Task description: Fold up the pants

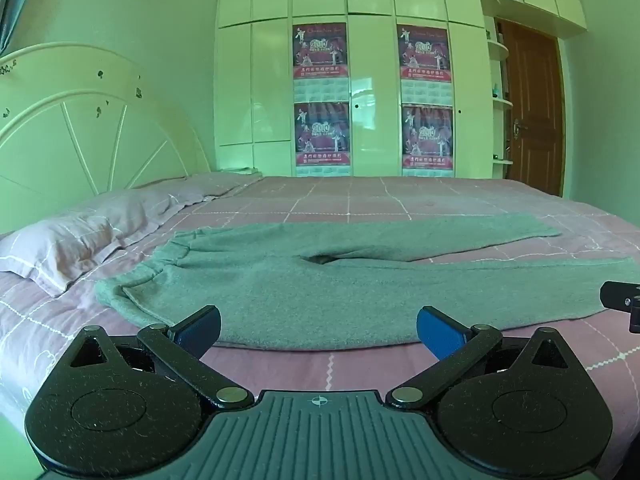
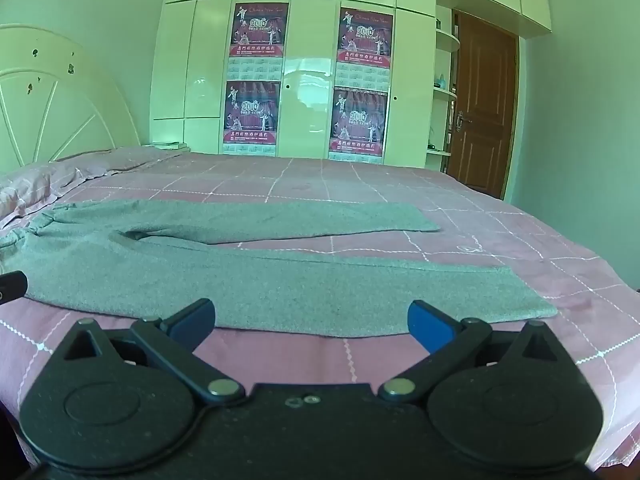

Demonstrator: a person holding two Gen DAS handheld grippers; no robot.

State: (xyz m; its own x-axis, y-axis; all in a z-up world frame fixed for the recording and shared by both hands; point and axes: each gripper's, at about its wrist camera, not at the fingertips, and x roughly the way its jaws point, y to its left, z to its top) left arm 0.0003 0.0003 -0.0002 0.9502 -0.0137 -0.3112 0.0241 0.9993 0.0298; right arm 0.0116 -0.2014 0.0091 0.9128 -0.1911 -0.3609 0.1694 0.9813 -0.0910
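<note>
Grey pants (image 1: 304, 288) lie flat on the pink checked bed (image 1: 360, 200), waistband to the left, two legs spread to the right. My left gripper (image 1: 318, 328) is open and empty, just in front of the near leg's edge by the hip. In the right wrist view the pants (image 2: 240, 280) stretch across, with the near leg's cuff at the right. My right gripper (image 2: 312, 322) is open and empty, at the near edge of the near leg. Part of the right gripper (image 1: 624, 304) shows at the left view's right edge, and part of the left gripper (image 2: 12, 284) at the right view's left edge.
A pink pillow (image 1: 68, 240) lies left of the waistband against the white headboard (image 1: 80, 128). White wardrobes with posters (image 1: 320, 96) stand behind the bed. A brown door (image 1: 532, 108) is at the back right.
</note>
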